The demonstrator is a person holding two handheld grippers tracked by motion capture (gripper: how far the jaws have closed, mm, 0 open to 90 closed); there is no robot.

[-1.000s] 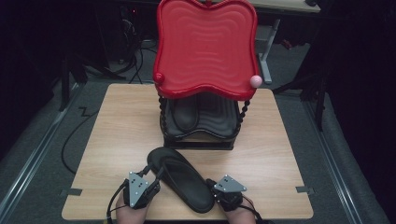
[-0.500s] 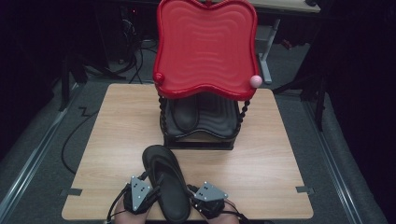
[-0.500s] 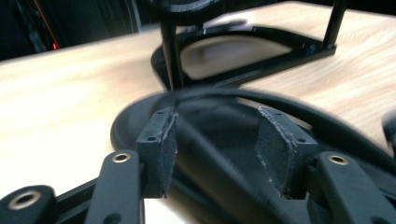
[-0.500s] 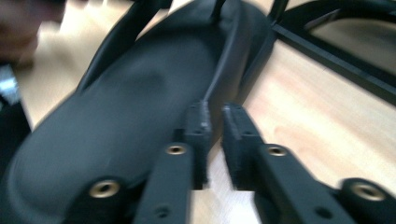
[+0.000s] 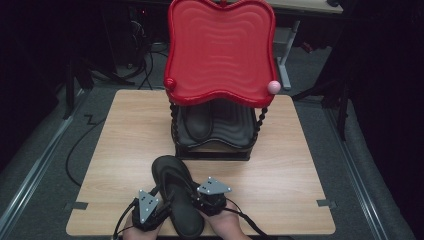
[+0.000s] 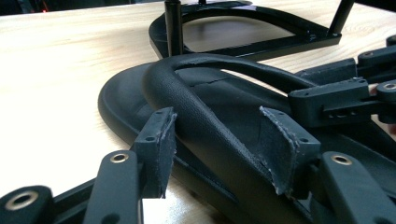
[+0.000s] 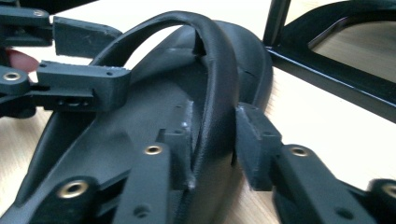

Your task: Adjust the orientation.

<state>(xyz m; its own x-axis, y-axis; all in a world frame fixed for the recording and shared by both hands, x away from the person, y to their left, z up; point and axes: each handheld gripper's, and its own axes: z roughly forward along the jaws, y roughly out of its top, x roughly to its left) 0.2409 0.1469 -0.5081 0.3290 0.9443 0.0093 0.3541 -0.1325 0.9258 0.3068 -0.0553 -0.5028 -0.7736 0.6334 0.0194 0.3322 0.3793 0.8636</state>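
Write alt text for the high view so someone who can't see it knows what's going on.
A black sandal lies on a wooden table, with the left gripper and right gripper at its straps from either side. Behind it stands a two-tier rack with a red tray on top and another sandal on its lower shelf.

No text, label, brand, number or sign can be read in any of the views. No marking is seen on the sandal (image 5: pixel 177 197), on the red tray (image 5: pixel 220 50) or on the wooden table (image 5: pixel 295 170).
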